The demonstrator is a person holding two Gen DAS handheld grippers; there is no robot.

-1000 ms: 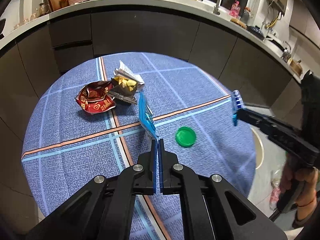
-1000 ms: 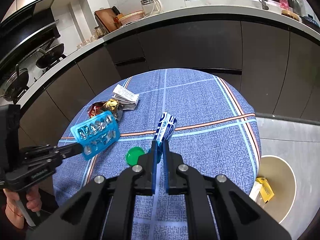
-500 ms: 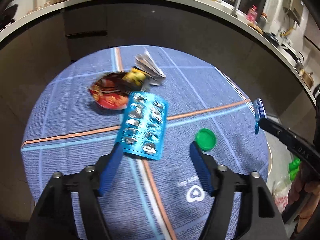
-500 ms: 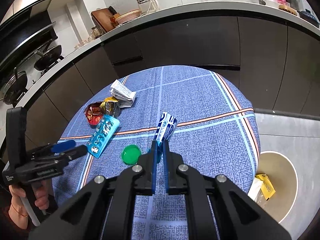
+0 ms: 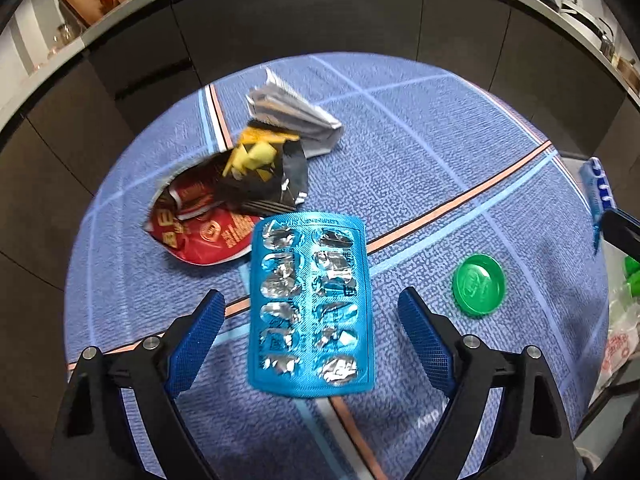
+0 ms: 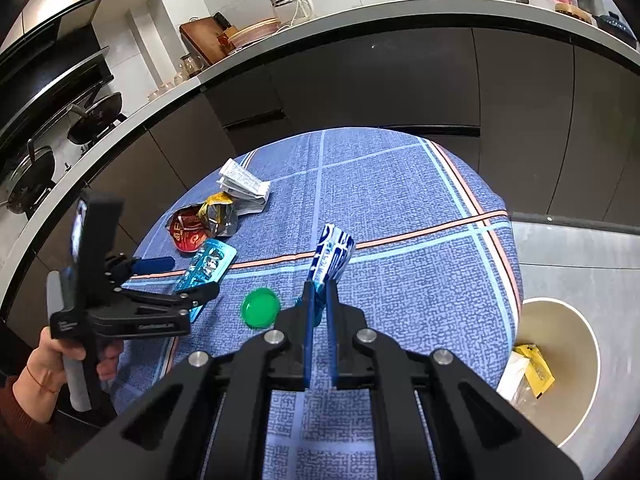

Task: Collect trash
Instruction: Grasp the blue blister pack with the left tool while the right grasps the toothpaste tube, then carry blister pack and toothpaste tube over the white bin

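Note:
My left gripper [image 5: 310, 308] is open, with a blue pill blister pack [image 5: 310, 304] lying flat on the blue cloth table [image 5: 420, 152] between its fingers; it also shows in the right wrist view [image 6: 206, 266]. My right gripper [image 6: 318, 304] is shut on a blue-and-white wrapper [image 6: 334, 258], held above the table; it shows at the right edge of the left wrist view [image 5: 598, 188]. A green cap [image 5: 478, 290] lies right of the pack. A red snack bag [image 5: 200, 228], a yellow-black wrapper [image 5: 264, 172] and folded paper [image 5: 292, 114] lie beyond.
A round beige bin [image 6: 560, 372] with yellow trash inside stands on the floor right of the table. Dark kitchen cabinets [image 6: 400, 80] curve behind the table. A plastic bag [image 5: 622, 332] sits off the table's right edge.
My left gripper opened and let go of the blister pack, which now lies flat on the table. My right gripper kept hold of the wrapper and barely moved.

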